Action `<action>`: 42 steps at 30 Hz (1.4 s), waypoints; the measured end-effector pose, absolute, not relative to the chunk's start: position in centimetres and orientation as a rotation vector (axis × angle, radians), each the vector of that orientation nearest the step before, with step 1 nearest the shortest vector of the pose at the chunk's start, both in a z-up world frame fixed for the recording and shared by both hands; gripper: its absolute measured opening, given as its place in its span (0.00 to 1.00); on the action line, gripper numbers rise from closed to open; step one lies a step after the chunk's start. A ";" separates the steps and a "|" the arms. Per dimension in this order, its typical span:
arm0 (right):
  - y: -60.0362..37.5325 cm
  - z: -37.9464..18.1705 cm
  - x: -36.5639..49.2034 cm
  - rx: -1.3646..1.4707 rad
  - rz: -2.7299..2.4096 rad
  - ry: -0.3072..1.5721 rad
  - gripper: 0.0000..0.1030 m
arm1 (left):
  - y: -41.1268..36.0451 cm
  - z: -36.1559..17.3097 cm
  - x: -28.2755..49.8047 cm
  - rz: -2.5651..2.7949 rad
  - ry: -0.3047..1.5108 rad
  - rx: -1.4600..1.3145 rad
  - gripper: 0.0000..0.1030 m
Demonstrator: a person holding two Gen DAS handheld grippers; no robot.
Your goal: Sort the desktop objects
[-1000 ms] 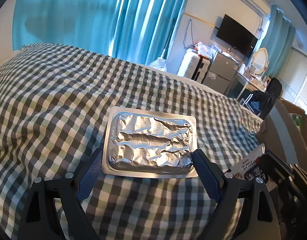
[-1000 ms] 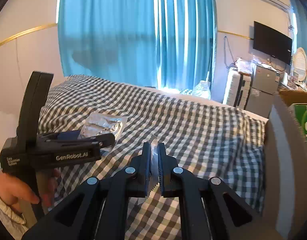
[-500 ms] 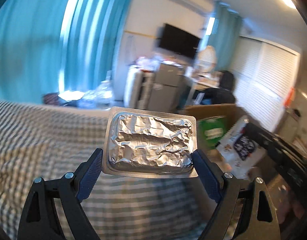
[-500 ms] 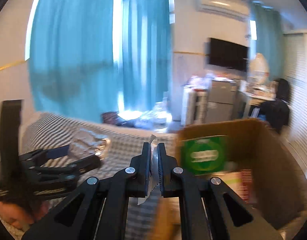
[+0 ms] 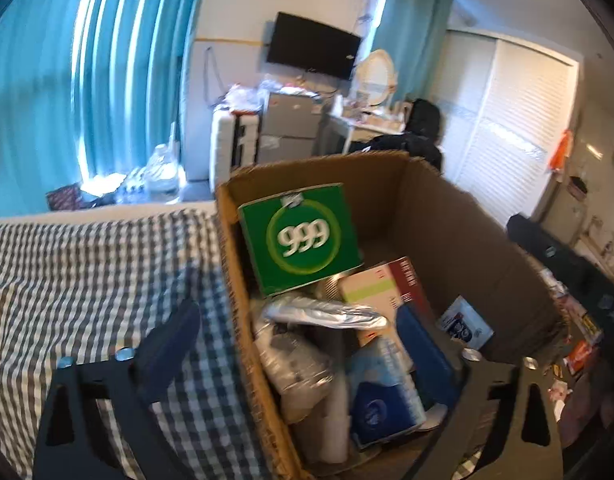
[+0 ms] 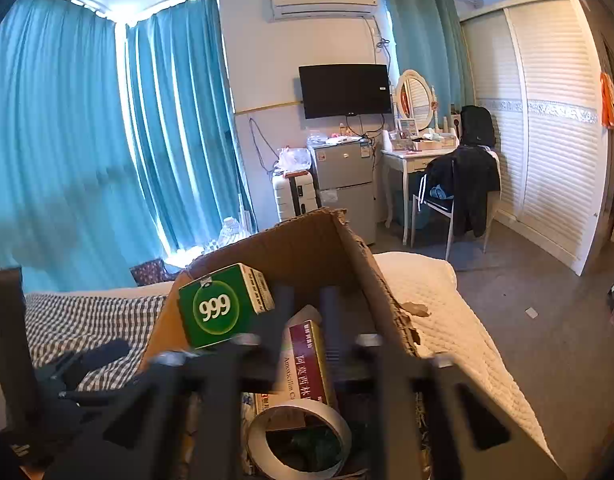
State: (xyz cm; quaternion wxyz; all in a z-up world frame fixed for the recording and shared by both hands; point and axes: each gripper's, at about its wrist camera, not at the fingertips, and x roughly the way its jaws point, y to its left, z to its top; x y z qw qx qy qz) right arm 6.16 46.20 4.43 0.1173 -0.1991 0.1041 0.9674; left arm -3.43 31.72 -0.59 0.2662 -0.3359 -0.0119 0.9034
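Note:
An open cardboard box (image 5: pixel 447 216) stands at the edge of the checked bed. In it are a green "999" box (image 5: pixel 301 238), a red and white medicine box (image 5: pixel 381 286), a blue box (image 5: pixel 381 396) and the silver foil blister pack (image 5: pixel 325 314), which lies edge-on on top. My left gripper (image 5: pixel 303 344) is open and empty, its jaws spread over the box's left wall. My right gripper (image 6: pixel 305 316) is open over the same box (image 6: pixel 363 264), with a tape roll (image 6: pixel 301 438) below it and nothing between its fingers.
The checked bedspread (image 5: pixel 87 280) lies left of the box. A white quilted mattress edge (image 6: pixel 459 332) runs right of it. Further back are teal curtains (image 6: pixel 87 140), a small fridge (image 6: pixel 343 176), a dressing table with a chair (image 6: pixel 447 176) and a white wardrobe (image 6: pixel 547 160).
Both grippers swung right from the bed to over the box. The left gripper opened and let the foil pack drop in. The right gripper opened and released its thin packet.

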 end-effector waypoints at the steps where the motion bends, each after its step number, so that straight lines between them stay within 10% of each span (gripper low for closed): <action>1: 46.5 4.6 6.1 -0.565 2.838 0.321 0.55 | 31.4 -0.7 -3.5 2.440 -0.042 -0.919 1.00; 5: 46.4 4.9 7.3 -0.526 2.873 0.332 0.66 | 27.7 -0.3 -1.8 2.523 -0.073 -0.885 1.00; 9: 43.6 5.1 8.8 -0.472 2.925 0.215 1.00 | 24.9 1.1 -0.5 2.695 -0.019 -0.810 1.00; 42: 36.4 0.0 7.7 -0.737 2.958 -0.062 1.00 | 18.3 -1.6 1.9 2.863 0.017 -0.833 1.00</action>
